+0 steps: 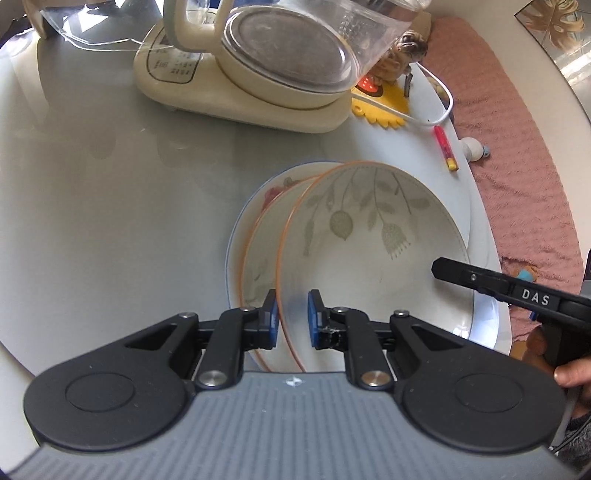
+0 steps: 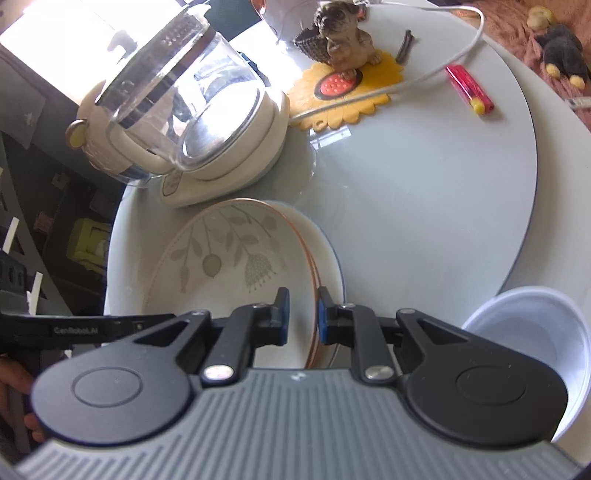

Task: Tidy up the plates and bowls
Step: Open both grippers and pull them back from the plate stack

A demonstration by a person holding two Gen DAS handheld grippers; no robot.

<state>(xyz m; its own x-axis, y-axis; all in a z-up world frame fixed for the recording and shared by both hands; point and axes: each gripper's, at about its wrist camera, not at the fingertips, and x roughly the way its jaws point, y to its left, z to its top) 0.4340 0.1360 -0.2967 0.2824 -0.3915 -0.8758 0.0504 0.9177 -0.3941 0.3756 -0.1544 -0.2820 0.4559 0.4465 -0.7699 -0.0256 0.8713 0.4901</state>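
1. Bench: round, pale grey, glossy top with a raised glass turntable. It carries every item below. Pink textured fabric lies beyond its edge at 2 o'clock in the left view; the rest of the room is blurred.

2. Kettle: glass jug on a cream base, at 12 o'clock in the left view. Not part of the task.

3. Plate stack: leaf-patterned, orange-rimmed plates nested on a blue-rimmed plate with a wider white plate beneath, near the bench edge. The top leaf plate sits tilted and off-centre from the one below, likely mid-placement or mid-lift.

4. White bowl: plain, alone at 4 o'clock in the right view, well apart from the stack. Judged not yet sorted.

5. Left gripper: jaws narrow, straddling the near rim of the top plate. Contact cannot be confirmed.

6. Right gripper: jaws narrow, straddling the opposite rim of the stack. Contact likewise unclear. Paired placement suggests a two-sided, level hold.

7. Dog figurine on a yellow mat, at 12 o'clock in the right view.

8. Red lighter, at 1 o'clock.
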